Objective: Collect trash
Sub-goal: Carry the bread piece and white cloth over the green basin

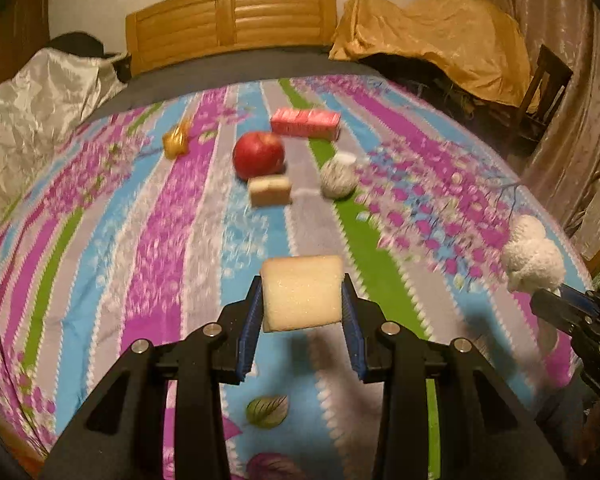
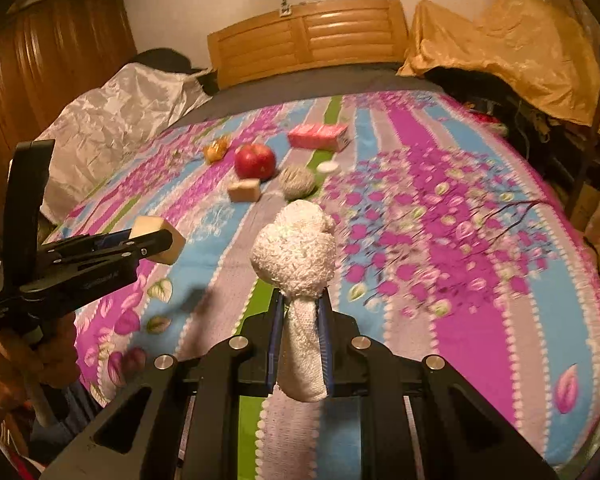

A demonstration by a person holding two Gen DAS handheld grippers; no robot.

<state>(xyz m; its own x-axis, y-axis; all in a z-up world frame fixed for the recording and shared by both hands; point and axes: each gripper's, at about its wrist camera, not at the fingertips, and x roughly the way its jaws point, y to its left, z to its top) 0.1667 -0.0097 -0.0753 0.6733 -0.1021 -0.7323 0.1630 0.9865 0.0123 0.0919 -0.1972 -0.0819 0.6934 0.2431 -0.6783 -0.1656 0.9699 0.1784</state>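
My left gripper (image 1: 302, 296) is shut on a pale foam block (image 1: 302, 292), held above the striped bedspread (image 1: 140, 240); the right wrist view shows this gripper (image 2: 152, 240) at the left with the foam block (image 2: 168, 246) between its fingers. My right gripper (image 2: 302, 304) is shut on a white balled cloth (image 2: 296, 252), whose tail hangs down between the jaws. In the left wrist view the white cloth (image 1: 534, 258) and the right gripper (image 1: 560, 300) appear at the right edge. Farther up the bed lie a second foam block (image 1: 270, 190), a grey crumpled ball (image 1: 338, 178), a white cap (image 1: 346, 158) and a gold wrapper (image 1: 176, 140).
A red apple (image 1: 259, 155) and a pink box (image 1: 306, 122) lie mid-bed. A wooden headboard (image 1: 230, 20) stands behind, silver fabric (image 1: 40, 100) at the left, a gold-draped pile (image 1: 440, 28) and a chair (image 1: 540, 88) at the right. A person's hand (image 2: 4, 360) holds the left gripper.
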